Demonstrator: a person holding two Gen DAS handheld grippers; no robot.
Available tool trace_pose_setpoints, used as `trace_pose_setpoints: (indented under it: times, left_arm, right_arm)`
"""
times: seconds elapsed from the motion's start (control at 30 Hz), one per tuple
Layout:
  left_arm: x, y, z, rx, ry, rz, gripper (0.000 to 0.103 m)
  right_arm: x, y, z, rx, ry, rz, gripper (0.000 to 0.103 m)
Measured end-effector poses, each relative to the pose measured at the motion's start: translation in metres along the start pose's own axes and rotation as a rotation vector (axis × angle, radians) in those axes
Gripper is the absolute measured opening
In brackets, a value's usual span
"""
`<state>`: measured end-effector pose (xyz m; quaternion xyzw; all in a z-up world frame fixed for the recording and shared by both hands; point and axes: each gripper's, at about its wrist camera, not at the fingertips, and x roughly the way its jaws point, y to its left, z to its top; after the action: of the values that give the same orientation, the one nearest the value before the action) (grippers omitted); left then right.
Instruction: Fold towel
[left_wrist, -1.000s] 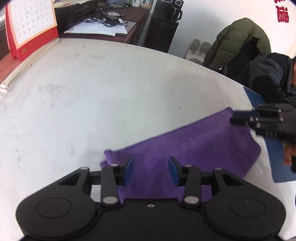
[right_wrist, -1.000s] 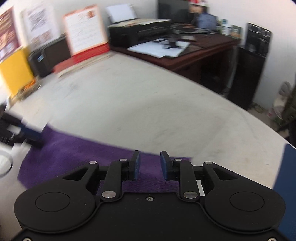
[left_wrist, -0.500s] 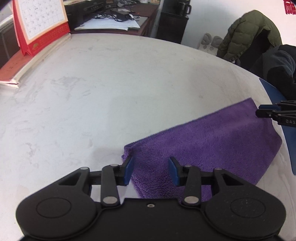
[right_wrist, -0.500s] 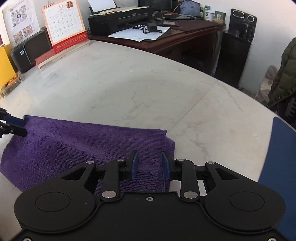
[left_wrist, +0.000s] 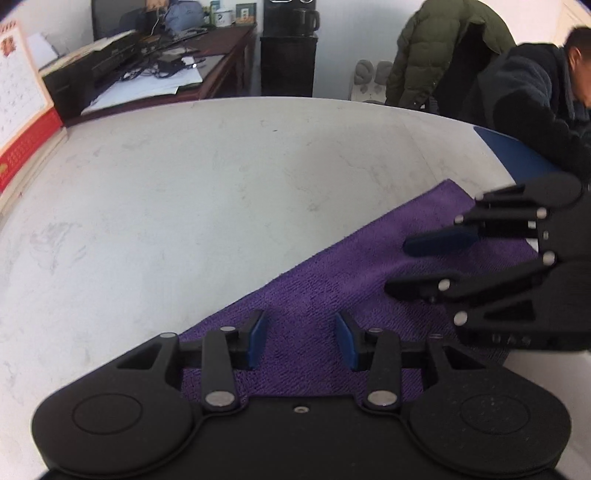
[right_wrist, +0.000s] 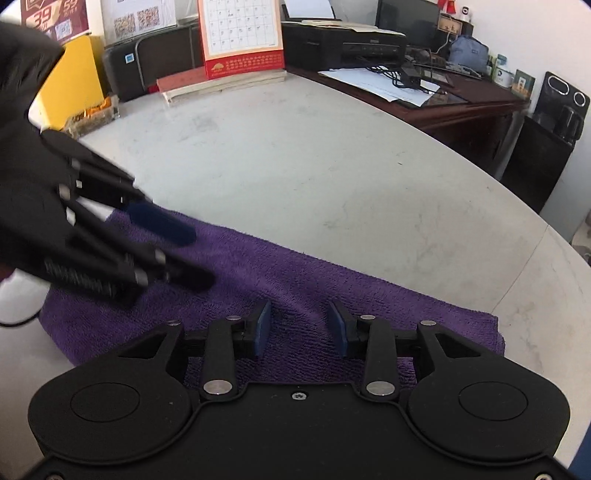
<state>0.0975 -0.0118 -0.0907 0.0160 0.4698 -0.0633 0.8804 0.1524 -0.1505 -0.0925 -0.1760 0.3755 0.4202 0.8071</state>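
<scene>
One purple towel (left_wrist: 325, 295) lies on one pale marble counter (left_wrist: 184, 192). Two black claws are over it: the left claw (left_wrist: 301, 341) and the right claw (right_wrist: 300, 328), each with two blue-padded fingers set apart. One red desk calendar (right_wrist: 240, 33) stands at the counter's far edge, with one yellow box (right_wrist: 74, 77) near it. One dark wooden desk (right_wrist: 443, 96) behind carries one black printer (right_wrist: 343, 40). One person in dark clothing (left_wrist: 535, 96) is at the counter's side, beside one green padded jacket (left_wrist: 432, 48). One blue sheet (left_wrist: 517, 155) rests at the counter's edge.
</scene>
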Motion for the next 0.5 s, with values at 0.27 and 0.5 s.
trace_pose_setpoints:
  times: [0.27,0.5]
  left_arm:
    - [-0.005,0.014,-0.012,-0.032,0.004,-0.034,0.039]
    - [-0.019,0.035,-0.022,-0.108,0.038,-0.01,0.039]
  right_arm:
    - [-0.014,-0.031,-0.015,0.133,-0.026,0.007,0.036]
    - [-0.029,-0.076,-0.029,0.266,-0.034,-0.062,0.043]
